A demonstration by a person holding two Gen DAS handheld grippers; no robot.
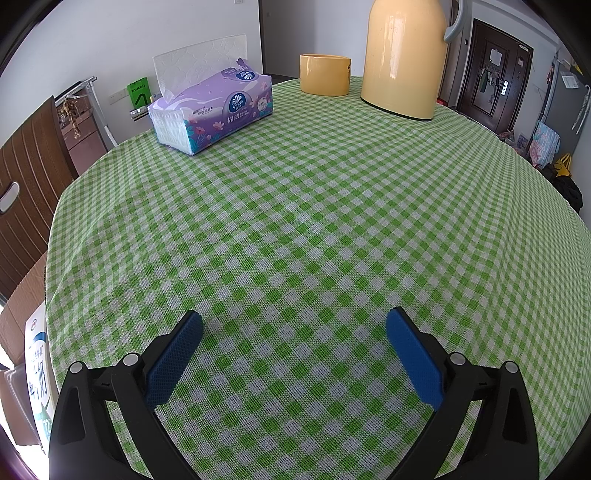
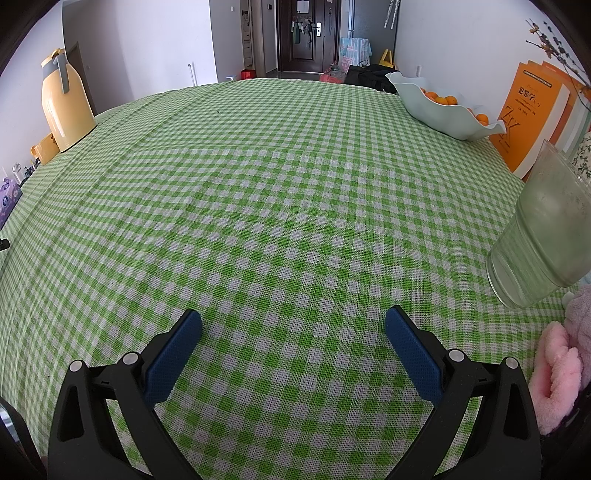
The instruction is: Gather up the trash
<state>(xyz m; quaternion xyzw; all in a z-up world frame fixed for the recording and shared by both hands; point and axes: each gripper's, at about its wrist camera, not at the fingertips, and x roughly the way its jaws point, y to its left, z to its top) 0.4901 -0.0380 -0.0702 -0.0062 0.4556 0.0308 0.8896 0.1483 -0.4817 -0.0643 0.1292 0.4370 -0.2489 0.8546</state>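
Trash unseen on checked tablecloth (image 1: 295, 203), both tongs (image 1: 294, 325) (image 2: 293, 324) released, thermos (image 1: 404, 55) at far edge

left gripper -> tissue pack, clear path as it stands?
Probably yes. The left gripper is open and empty, and only bare checked tablecloth lies between it and the purple tissue pack ahead to its left. The yellow cup and thermos stand off to the right.

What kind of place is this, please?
Most likely a home dining area: a table with a green checked cloth bearing a tissue pack, a yellow flask and a fruit bowl, with an entrance door behind.
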